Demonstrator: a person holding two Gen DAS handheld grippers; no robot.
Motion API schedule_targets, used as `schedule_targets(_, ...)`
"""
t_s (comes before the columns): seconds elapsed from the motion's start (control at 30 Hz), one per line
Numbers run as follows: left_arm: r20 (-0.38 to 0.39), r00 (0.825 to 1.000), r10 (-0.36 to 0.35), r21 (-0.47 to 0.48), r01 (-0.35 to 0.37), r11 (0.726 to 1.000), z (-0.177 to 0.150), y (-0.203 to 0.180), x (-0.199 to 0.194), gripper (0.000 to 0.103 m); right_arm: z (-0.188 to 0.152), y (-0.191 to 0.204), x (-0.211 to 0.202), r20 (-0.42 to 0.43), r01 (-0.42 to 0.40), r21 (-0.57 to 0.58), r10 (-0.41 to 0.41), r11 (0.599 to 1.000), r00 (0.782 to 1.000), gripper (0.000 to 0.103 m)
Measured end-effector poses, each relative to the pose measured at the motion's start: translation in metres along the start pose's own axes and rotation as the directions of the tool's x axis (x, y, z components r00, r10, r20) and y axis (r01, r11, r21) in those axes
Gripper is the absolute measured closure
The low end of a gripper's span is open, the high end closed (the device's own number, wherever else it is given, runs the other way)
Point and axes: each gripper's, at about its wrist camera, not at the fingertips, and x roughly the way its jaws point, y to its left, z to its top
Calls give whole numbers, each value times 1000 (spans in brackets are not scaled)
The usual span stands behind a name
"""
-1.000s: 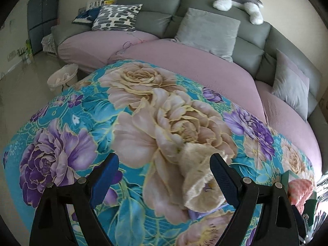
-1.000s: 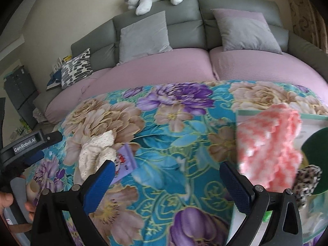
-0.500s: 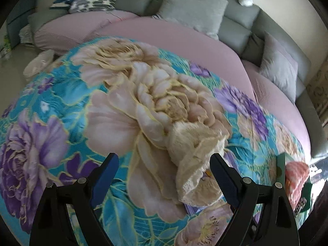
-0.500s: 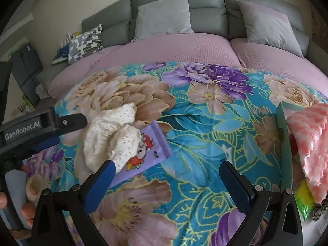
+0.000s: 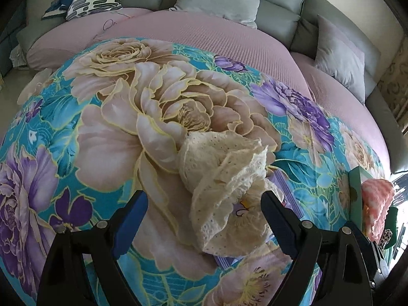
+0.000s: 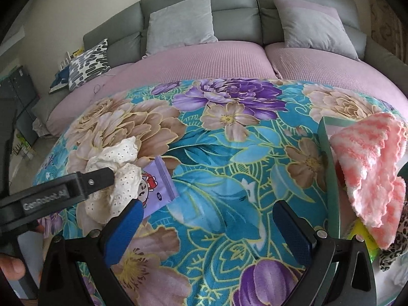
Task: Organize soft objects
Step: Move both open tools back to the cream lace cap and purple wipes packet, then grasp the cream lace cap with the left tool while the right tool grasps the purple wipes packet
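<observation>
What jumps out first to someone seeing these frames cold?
The loud floral blanket in teal, purple and beige fills both views, spread in front of a grey sofa. A crumpled cream lace cloth lies on it over a purple cartoon packet, between the open left tongs. A pink-and-white fluffy cloth sits at the right edge.

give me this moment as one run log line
phase: approach | left gripper: open, over cream lace cloth, not gripping | right gripper: open, empty | purple packet: partly under cloth | pink towel: in green box

Cream eyelet-lace cloth point(image 5: 224, 178), glossy floral blanket point(image 5: 114, 132), fluffy pink towel point(image 6: 369, 163)
</observation>
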Motion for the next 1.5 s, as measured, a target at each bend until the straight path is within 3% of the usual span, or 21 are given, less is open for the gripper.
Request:
schedule_targets(0.2, -8, 1000, -20, -7, 20, 1000, -1, -1, 4, 27, 0, -6, -1, -2, -2, 16, 2, 1000, 1000, 1)
schedule_targets(0.7, -14, 996, -93, -21, 93, 995, -2, -4, 6, 78, 0, -7, -1, -5, -5, 22, 5, 1000, 1000, 1)
schedule_targets(0.77, -12, 996, -83, -24, 83, 996, -2, -2, 5, 92, 0, -7, -1, -6, -5, 21, 5, 1000, 1000, 1)
schedule_targets(1.17, 12, 993, -115, -88, 115, 989, 0, 13, -1, 94, -2, -4, 2, -10, -5, 11, 5, 1000, 1000, 1)
schedule_targets(1.5, 45, 996, -72, -173, 79, 982, 2, 45, -10, 94, -3, 14, 2, 6, -65, -36, 65, 997, 998, 1)
